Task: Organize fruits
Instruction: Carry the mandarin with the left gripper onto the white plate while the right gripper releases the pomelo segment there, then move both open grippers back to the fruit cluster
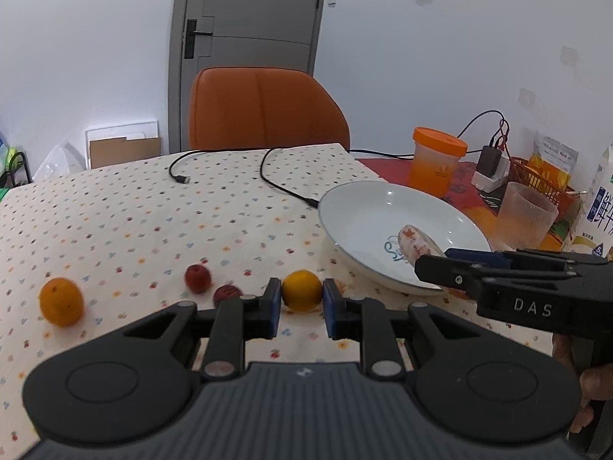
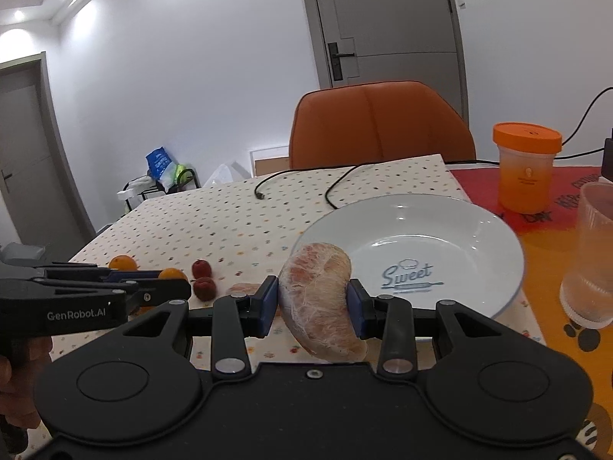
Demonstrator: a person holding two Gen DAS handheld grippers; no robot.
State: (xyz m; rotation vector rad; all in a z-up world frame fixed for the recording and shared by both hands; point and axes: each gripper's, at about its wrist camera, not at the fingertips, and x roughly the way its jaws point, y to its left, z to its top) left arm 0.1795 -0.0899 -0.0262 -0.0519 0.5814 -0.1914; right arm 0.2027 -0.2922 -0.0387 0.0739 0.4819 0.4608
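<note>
My left gripper is shut on a small orange, just above the spotted tablecloth. A second orange and two small red fruits lie on the cloth to its left. My right gripper is shut on a peeled pomelo segment, at the near rim of the white plate. In the left wrist view that right gripper reaches in from the right, its pomelo segment over the plate. Another pomelo piece lies on the cloth.
Right of the plate stand a ribbed clear cup and an orange-lidded jar. Two black cables trail over the far cloth. An orange chair stands behind the table. A charger, basket and carton crowd the far right.
</note>
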